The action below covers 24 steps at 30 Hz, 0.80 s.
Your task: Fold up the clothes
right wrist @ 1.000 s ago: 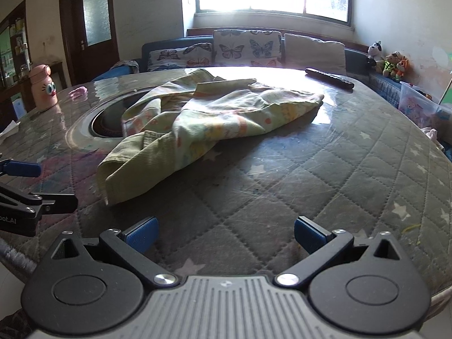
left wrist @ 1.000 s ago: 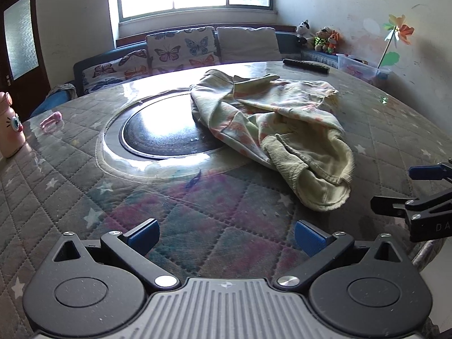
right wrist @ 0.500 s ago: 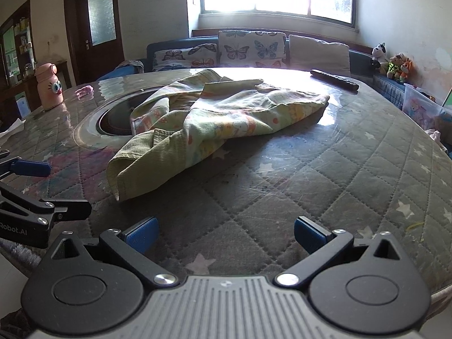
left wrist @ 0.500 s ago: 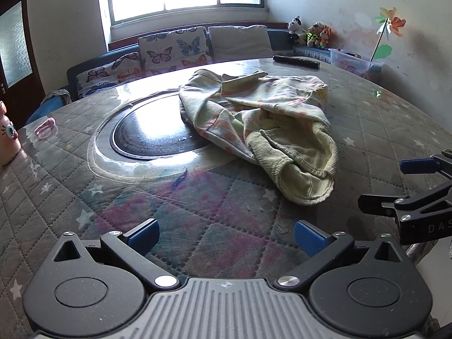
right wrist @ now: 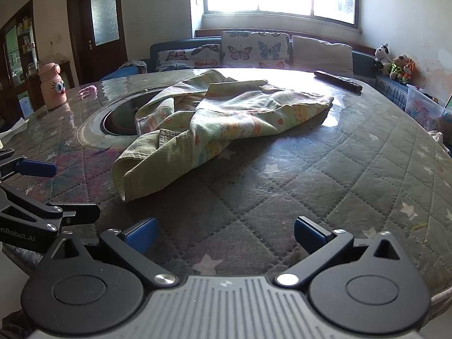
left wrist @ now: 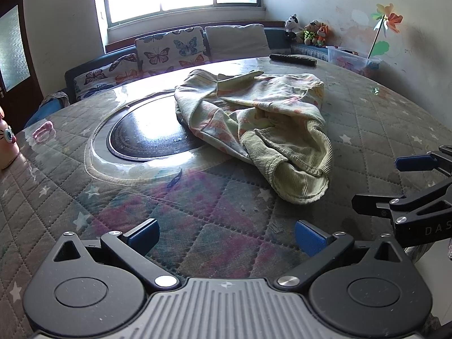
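Note:
A crumpled pale yellow-green garment (left wrist: 262, 118) with an orange print and a ribbed corduroy end lies in a heap on the round quilted table (left wrist: 197, 220), partly over the dark inset hob. In the right wrist view the same garment (right wrist: 220, 124) spreads ahead and left, its corduroy end nearest. My left gripper (left wrist: 226, 236) is open over the near table edge, well short of the cloth, nothing between its blue pads. My right gripper (right wrist: 224, 236) is open too, empty, near the table edge. Each gripper shows in the other's view: the right gripper (left wrist: 406, 183) and the left gripper (right wrist: 50, 192).
A black round hob (left wrist: 152, 132) sits in the table's middle. A remote control (left wrist: 292, 60) lies at the far edge. A pink bottle (right wrist: 52, 86) and a small pink item (right wrist: 87, 90) stand at the left. A sofa with butterfly cushions (right wrist: 254, 50) runs behind.
Both grippers have moved forward a little toward the garment, which now looks larger and nearer. Their jaws stay open and the cloth has not moved.

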Motion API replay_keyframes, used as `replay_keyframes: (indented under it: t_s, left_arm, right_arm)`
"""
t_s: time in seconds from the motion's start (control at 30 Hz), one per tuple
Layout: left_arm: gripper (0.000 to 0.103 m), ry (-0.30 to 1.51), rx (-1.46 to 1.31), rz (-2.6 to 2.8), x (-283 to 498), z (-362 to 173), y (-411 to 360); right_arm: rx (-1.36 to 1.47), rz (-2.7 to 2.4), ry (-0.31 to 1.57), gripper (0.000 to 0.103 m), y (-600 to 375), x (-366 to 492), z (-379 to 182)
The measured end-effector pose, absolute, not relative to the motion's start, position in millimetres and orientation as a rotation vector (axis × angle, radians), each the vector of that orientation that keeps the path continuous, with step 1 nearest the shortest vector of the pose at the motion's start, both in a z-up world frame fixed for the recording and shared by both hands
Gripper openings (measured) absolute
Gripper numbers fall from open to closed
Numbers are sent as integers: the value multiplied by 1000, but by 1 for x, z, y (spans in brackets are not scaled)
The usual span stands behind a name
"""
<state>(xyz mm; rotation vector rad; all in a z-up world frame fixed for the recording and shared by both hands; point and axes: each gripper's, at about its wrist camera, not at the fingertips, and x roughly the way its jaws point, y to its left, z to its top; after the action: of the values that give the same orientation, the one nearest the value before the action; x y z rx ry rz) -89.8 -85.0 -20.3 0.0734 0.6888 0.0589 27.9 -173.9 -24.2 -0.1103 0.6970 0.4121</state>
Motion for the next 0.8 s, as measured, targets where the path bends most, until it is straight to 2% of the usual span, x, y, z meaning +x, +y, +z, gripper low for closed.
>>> replay_keyframes:
  t_s: [0.6, 0.8]
  left_arm:
    - [103, 710, 62, 67, -162, -37, -110]
    - [103, 725, 60, 62, -135, -30, -113]
  right_arm:
    - [-109, 418, 703, 103, -170, 35, -25]
    - [-108, 422, 706, 103, -169, 38, -25]
